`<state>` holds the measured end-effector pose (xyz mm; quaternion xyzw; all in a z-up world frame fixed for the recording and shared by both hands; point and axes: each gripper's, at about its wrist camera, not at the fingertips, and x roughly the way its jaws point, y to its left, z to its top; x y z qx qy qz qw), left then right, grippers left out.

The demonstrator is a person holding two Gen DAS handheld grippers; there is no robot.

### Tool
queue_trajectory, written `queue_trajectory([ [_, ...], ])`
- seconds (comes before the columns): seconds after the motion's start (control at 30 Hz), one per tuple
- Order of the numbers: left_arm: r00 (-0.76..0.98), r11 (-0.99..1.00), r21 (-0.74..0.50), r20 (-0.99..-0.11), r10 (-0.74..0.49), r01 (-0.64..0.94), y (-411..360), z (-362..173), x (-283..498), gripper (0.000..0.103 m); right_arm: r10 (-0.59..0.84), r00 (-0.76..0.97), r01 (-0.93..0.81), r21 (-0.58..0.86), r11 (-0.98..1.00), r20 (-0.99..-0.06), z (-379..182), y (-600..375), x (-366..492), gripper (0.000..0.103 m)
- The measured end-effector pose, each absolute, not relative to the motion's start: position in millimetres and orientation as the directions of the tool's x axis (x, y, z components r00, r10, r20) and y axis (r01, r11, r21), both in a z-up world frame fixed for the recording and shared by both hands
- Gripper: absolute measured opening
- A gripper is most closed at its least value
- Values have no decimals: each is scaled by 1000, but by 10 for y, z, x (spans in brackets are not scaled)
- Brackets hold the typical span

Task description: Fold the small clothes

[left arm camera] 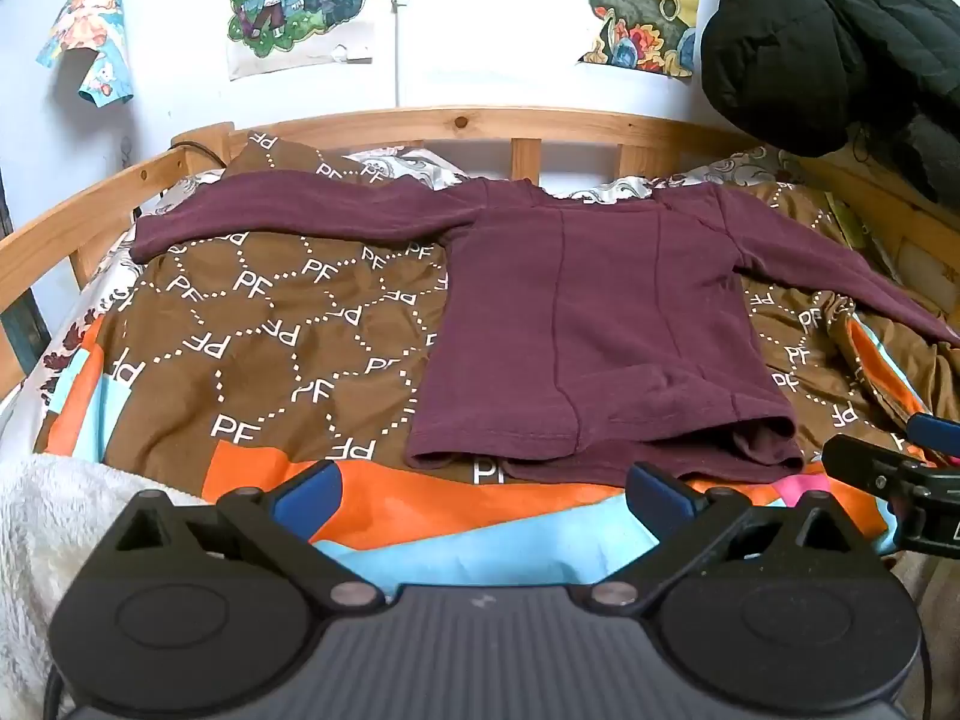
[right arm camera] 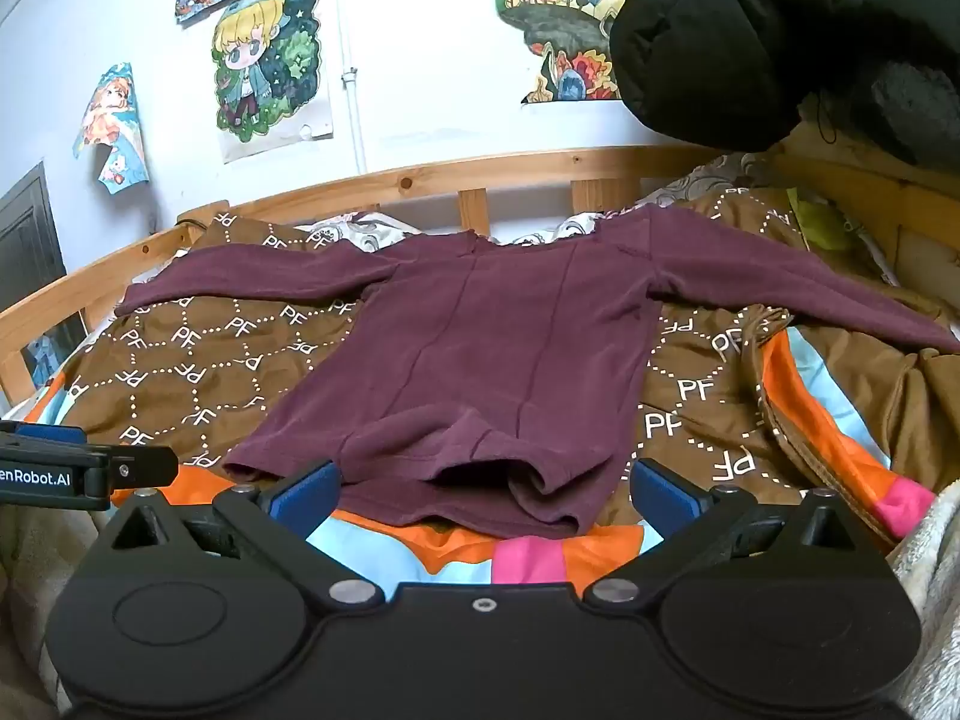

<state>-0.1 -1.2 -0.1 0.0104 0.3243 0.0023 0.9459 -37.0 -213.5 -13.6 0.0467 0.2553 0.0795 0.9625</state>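
Observation:
A small maroon long-sleeved shirt [left arm camera: 600, 324] [right arm camera: 474, 354] lies flat on a bed, neck toward the headboard, both sleeves spread sideways, hem nearest me and slightly rumpled. My left gripper [left arm camera: 486, 495] hovers open just short of the hem's left part, blue pads wide apart with nothing between them. In the right wrist view my right gripper [right arm camera: 486, 492] is open too; its pads straddle the hem's right half without pressing on it. Each gripper shows at the edge of the other's view: the right one [left arm camera: 888, 468], the left one [right arm camera: 90, 471].
The shirt rests on a brown "PF" patterned cover [left arm camera: 270, 330] with orange, blue and pink patches. A wooden headboard rail [left arm camera: 456, 120] runs behind. A black padded jacket [left arm camera: 840, 30] hangs at upper right. White fleece blanket [left arm camera: 36, 540] lies at the near left.

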Motion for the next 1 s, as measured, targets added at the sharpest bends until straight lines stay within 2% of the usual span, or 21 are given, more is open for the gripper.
queue_trajectory([
  [1.0, 787, 1000, -1, -617, -4, 4, 19, -6, 15, 102, 176, 852, -127, 132, 983, -492, -141, -2134, -361, 103],
])
